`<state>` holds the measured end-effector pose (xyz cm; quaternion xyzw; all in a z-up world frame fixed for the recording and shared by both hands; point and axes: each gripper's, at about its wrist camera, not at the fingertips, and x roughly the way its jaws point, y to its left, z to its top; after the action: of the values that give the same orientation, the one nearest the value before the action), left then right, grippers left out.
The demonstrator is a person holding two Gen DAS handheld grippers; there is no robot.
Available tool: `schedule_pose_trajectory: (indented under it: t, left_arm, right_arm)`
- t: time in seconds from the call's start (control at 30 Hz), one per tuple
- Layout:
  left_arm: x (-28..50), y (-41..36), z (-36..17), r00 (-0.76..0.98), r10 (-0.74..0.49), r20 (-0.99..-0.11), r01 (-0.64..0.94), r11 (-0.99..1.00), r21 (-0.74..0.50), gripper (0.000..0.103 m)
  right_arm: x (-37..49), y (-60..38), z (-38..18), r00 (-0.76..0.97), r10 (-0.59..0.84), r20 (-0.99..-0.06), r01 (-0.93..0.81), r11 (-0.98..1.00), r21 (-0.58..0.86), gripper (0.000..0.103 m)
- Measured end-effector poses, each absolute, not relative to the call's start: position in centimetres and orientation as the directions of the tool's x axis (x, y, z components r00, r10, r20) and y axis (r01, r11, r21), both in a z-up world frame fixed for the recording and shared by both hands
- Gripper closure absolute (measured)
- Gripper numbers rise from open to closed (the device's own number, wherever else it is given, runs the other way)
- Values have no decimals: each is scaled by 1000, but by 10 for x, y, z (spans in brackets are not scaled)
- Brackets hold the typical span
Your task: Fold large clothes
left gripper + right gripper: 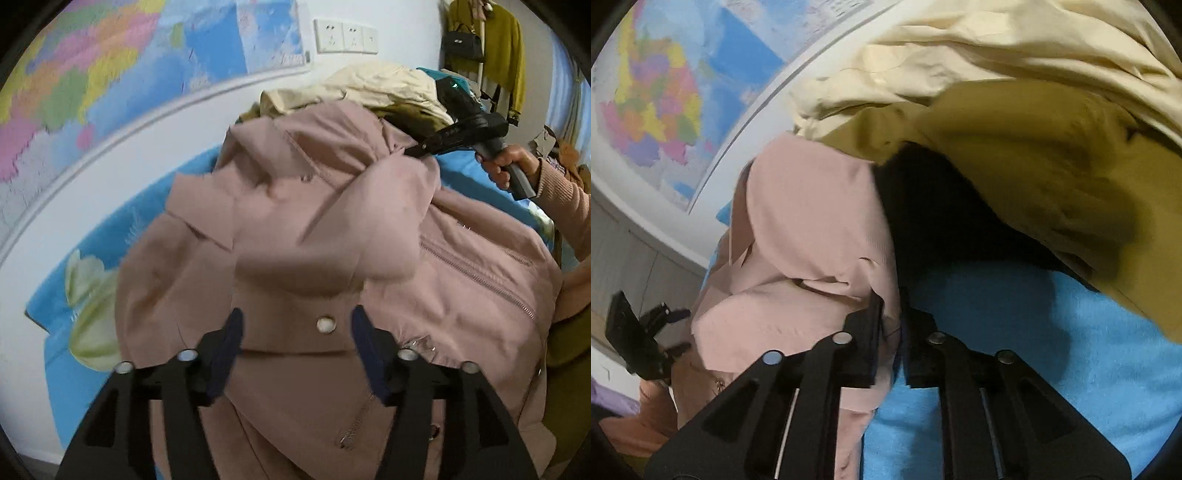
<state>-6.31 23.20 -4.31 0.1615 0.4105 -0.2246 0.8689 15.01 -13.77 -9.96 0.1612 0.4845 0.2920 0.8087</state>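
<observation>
**A:** You are working a pink coat (332,236) spread on a bed's blue blanket (110,236), a world map (110,55) on the wall behind. Your left gripper (297,354) is hovering with its jaws standing wide, a snap button (325,325) between them and nothing pinched. Your right gripper (892,332) is nearly closed, and a pink edge of the coat is running between its pads.

**B:** Where is the trouble likely coming from?

**A:** Judging by the thin bite, that edge may be slipping free if you are pulling hard. The cream garment (1015,48) and the olive one (1052,166) are lying just beyond the coat, so you may be dragging them along.

**B:** And the coat's lie?

**A:** In the left wrist view its long axis is running away from you towards the wall; the folded flaps at the far end are looking like the collar, though bunching leaves that uncertain.
</observation>
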Motion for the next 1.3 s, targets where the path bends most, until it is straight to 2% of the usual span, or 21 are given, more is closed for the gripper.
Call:
schedule_pose_trajectory:
  t: [0.03,0.1,0.13,0.2,0.27,0.3,0.33,0.37,0.43,0.53,0.6,0.67,0.77,0.87,0.9,0.93,1.03,1.13,1.17,1.27,1.3]
  left_arm:
    - [-66,232,-46,553,-278,-785,536,841,80,32]
    - [-68,231,-53,549,-290,-784,552,830,80,24]
    - [-68,228,-57,551,-269,-790,549,830,101,23]
    - [-62,221,-68,543,-233,-807,542,831,126,23]
    - [-45,217,-83,519,-181,-835,510,850,132,23]
    - [-35,218,-90,503,-159,-850,487,864,126,29]
    - [-28,220,-93,490,-155,-858,475,872,114,42]
    - [-22,222,-96,478,-161,-864,464,881,93,49]
    - [-13,223,-96,491,-142,-859,442,891,105,82]
    - [-12,235,-70,579,-70,-812,374,908,189,84]
    - [-15,256,-42,639,-34,-768,310,926,216,84]
    - [-18,273,-26,659,-2,-752,267,935,232,82]
    - [-15,293,-25,634,73,-770,215,940,266,62]
    - [-20,298,-30,611,-8,-791,242,954,178,49]
    - [-22,297,-33,605,-25,-796,255,953,164,39]
    - [-25,294,-36,606,-40,-794,267,951,155,35]
    - [-26,282,-43,611,-65,-789,309,937,162,33]
    - [-29,267,-51,615,-78,-784,375,904,204,24]
    - [-26,261,-56,609,-69,-790,392,892,224,24]
    - [-12,246,-74,569,-48,-821,427,870,246,24]
    - [-5,240,-82,557,-32,-830,436,862,259,33]
  right_arm:
    - [149,-141,-96,379,616,-691,-303,788,536,78]
    - [143,-148,-79,432,594,-678,-306,804,509,77]
    - [137,-148,-67,460,585,-668,-321,811,489,72]
    - [128,-135,-47,493,585,-644,-372,811,452,57]
    - [113,-102,-26,491,606,-626,-487,787,379,32]
    - [109,-91,-22,483,613,-625,-529,774,349,31]
    - [101,-74,-19,470,619,-629,-582,753,307,32]
    - [97,-61,-18,459,621,-635,-612,739,281,32]
    - [95,-29,-23,423,618,-662,-658,712,244,35]
    - [102,-8,-36,377,610,-697,-686,689,232,53]
    - [107,0,-37,377,602,-704,-684,693,227,55]
    - [112,-7,-40,397,587,-705,-671,710,213,55]
    - [116,-6,-47,434,524,-733,-659,740,138,53]
    - [119,-11,-62,482,418,-770,-628,778,28,47]
    - [122,-14,-67,491,388,-780,-610,793,11,47]
    - [124,-19,-68,479,394,-784,-604,796,31,47]
    - [124,-46,-60,478,443,-758,-572,812,114,43]
    - [112,-69,-49,493,489,-720,-575,804,152,21]
    - [109,-72,-48,494,494,-715,-578,801,154,18]
    - [110,-72,-58,485,457,-745,-560,817,137,20]
    - [112,-69,-64,475,445,-759,-554,821,135,25]
